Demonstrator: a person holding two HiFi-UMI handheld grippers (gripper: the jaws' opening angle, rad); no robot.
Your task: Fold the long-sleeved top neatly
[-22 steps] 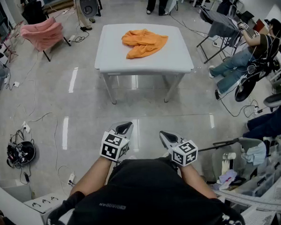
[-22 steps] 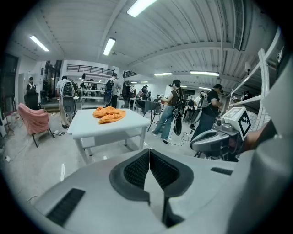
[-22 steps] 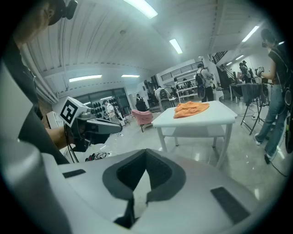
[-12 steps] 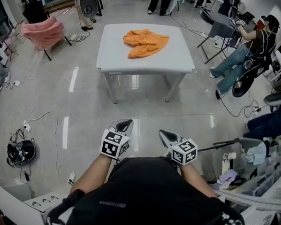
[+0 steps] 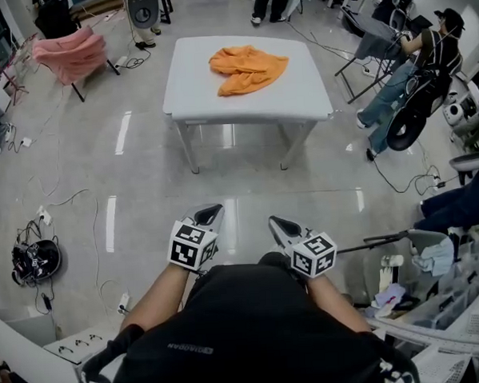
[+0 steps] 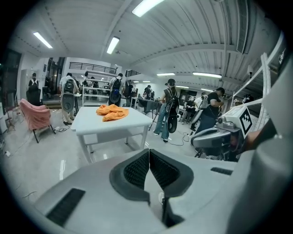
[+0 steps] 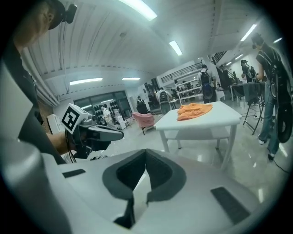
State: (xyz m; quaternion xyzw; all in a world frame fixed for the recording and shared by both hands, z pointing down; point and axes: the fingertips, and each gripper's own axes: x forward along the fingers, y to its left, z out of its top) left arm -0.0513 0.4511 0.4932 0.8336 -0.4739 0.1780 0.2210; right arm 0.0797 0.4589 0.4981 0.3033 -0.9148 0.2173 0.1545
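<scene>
Left gripper view shows the left gripper (image 6: pixel 149 154) with its jaws pressed together and nothing between them. In the right gripper view the right gripper (image 7: pixel 146 156) is closed the same way, also empty. The head view has both held side by side close in front of the person's body, a gap between them, tipped somewhat down toward the glossy floor (image 5: pixel 143 176).

Out to the left of the left gripper, a dark bundle of cables (image 5: pixel 35 260) lies on the floor. Well ahead of both grippers stands a white table (image 5: pixel 219 108). The orange long-sleeved top (image 5: pixel 247 68) lies crumpled on the table's far half, well apart from either gripper. Beyond the table, off to the left, is a pink chair (image 5: pixel 71 55). Off to the right, a seated person (image 5: pixel 425 61) faces away from the table.
</scene>
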